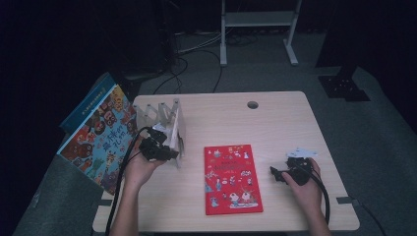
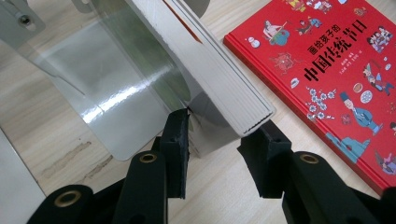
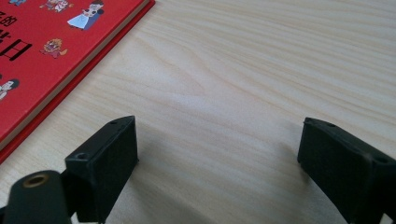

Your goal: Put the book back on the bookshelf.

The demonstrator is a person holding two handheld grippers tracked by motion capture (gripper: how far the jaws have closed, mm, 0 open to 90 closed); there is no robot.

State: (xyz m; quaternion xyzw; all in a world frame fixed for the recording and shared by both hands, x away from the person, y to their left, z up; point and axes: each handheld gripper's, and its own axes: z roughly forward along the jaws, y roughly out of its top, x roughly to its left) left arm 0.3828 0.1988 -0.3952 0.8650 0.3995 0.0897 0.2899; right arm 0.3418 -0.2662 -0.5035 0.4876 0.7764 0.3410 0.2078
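Standing in the rack (image 2: 116,88), the white book (image 2: 219,88) is sitting between the left gripper (image 2: 224,140)'s loosened, parted jaws.

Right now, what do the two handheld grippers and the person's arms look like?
Left gripper: black body, black cable trailing along the forearm; its jaws are black arms with brass-ringed pivot holes and blocky black pads. Right gripper: also black, topped by a grey three-cornered plate, black cable looping back. Forearms are bare, no sleeves or gloves visible.
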